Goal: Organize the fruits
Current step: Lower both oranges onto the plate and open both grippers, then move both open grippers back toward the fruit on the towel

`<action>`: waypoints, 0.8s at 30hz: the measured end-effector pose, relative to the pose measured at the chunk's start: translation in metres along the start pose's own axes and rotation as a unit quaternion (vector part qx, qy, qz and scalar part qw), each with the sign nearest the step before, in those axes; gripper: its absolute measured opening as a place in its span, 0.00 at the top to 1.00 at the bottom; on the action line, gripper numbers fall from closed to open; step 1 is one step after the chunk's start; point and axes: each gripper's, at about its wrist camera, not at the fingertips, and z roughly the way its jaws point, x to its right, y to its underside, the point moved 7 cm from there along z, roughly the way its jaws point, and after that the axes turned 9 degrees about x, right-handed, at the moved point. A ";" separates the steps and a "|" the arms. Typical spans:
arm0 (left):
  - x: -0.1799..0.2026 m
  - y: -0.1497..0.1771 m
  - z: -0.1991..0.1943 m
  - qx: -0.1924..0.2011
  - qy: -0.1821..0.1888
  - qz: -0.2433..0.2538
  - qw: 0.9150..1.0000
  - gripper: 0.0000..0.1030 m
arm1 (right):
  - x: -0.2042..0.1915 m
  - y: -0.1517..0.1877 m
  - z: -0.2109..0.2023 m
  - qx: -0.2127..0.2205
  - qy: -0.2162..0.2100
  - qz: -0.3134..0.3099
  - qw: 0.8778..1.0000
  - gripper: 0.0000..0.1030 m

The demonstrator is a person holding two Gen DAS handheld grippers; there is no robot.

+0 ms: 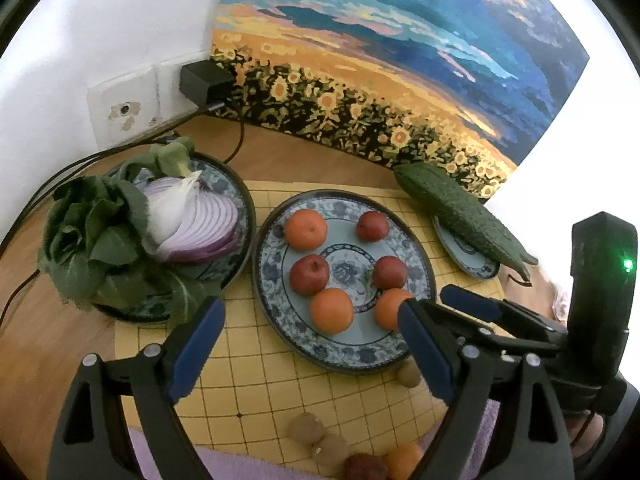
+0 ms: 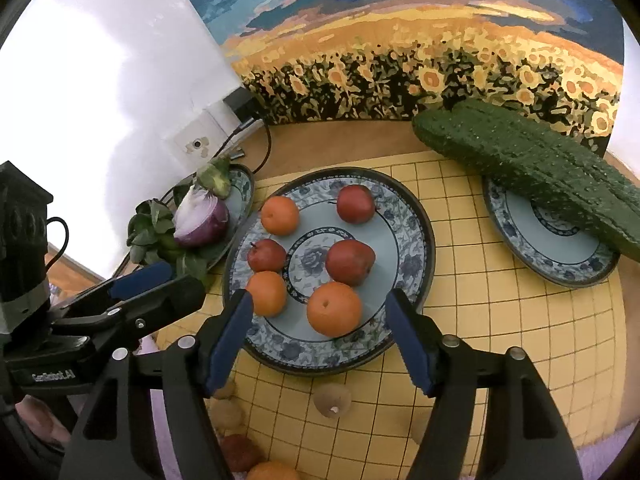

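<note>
From my station I see both tools hovering over the central plate [image 2: 416,220], which sits on a yellow gridded mat [image 2: 500,360]. The right gripper [image 2: 320,332] has its jaws spread wide with nothing between the pads; the nearest orange [image 2: 334,309] lies just ahead of the gap, centred between the two blue fingers [image 2: 408,344], on the plate's near side. The left gripper [image 1: 308,344] is likewise spread wide and empty, with another orange [image 1: 332,311] just ahead of its gap.

The plate carries three oranges and three red fruits [image 2: 350,262], roughly in a ring; these are round, so I can give no long axis. The nearest orange shows its stem dimple facing up towards the camera.

Loose fruit lies on the mat's near edge: a brown longan [image 2: 332,399] between the right fingers, below the plate, and more at lower left.

The cucumber [image 2: 532,168] lies across a smaller plate [image 2: 520,240] at the right, its long axis running diagonally, far-left to near-right.
</note>
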 end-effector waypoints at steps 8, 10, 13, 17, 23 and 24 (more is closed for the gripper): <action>-0.002 0.004 -0.011 0.007 -0.006 -0.003 1.000 0.10 | -0.007 0.005 -0.007 0.001 -0.005 -0.005 1.000 0.30; -0.002 0.005 -0.013 0.008 -0.007 -0.004 1.000 0.10 | -0.009 0.006 -0.008 0.001 -0.005 -0.005 1.000 0.30; -0.001 0.007 -0.016 0.011 -0.008 -0.005 1.000 0.10 | -0.011 0.008 -0.010 0.002 -0.007 -0.007 1.000 0.30; -0.001 0.009 -0.019 0.012 -0.008 -0.005 1.000 0.10 | -0.013 0.011 -0.013 0.001 -0.007 -0.007 1.000 0.30; 0.000 0.015 -0.026 0.014 -0.008 -0.005 1.000 0.10 | -0.016 0.015 -0.017 0.003 -0.008 -0.007 1.000 0.30; 0.001 0.016 -0.026 0.014 -0.008 -0.005 1.000 0.10 | -0.016 0.016 -0.018 0.003 -0.008 -0.008 1.000 0.30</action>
